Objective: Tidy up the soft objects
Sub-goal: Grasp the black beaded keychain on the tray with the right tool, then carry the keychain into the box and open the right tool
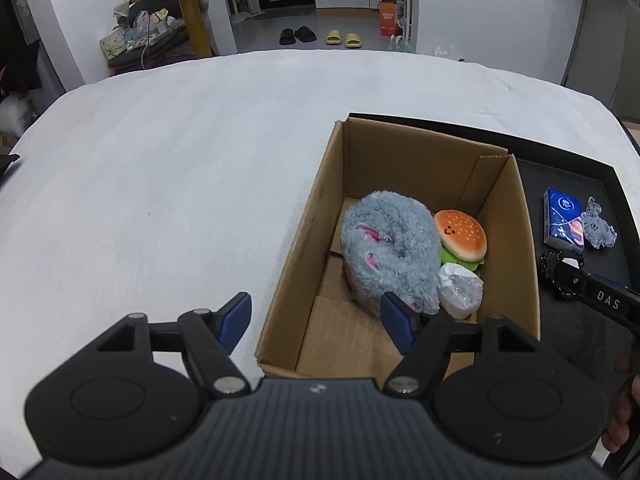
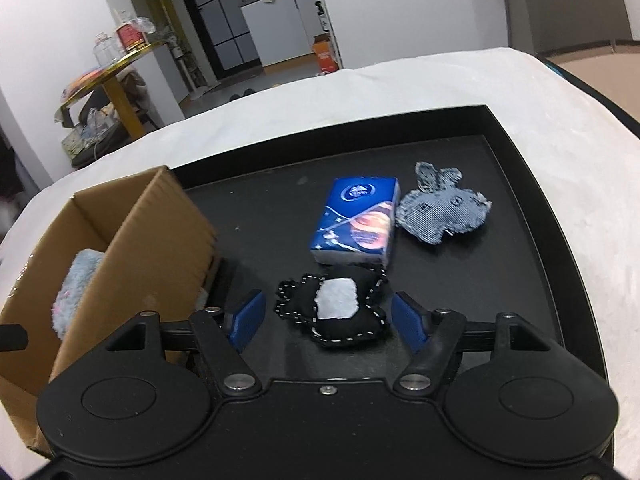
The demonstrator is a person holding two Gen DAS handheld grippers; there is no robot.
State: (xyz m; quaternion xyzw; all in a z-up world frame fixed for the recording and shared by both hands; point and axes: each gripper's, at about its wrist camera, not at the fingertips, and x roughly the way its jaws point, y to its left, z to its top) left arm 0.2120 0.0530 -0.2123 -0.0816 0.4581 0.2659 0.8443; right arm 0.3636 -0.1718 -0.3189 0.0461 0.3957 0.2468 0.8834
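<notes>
A cardboard box [image 1: 316, 216] holds a grey fluffy plush [image 1: 388, 248], a burger plush [image 1: 462, 236] and a white crumpled bag [image 1: 460, 290]. My left gripper [image 1: 318, 322] is open and empty, straddling the box's near left wall. On the black tray [image 2: 532, 184] lie a blue tissue pack [image 2: 354, 220], a denim bunny [image 2: 442, 210] and a black stitched pillow with a white patch [image 2: 334, 308]. My right gripper [image 2: 328, 320] is open, its fingers on either side of the black pillow. The box [image 2: 136, 240] stands to its left.
Box and tray rest on a white padded table [image 1: 160, 180]. The right gripper's body [image 1: 592, 296] shows over the tray in the left wrist view. Beyond the table are a yellow-legged side table [image 1: 192, 8], slippers on the floor and clutter.
</notes>
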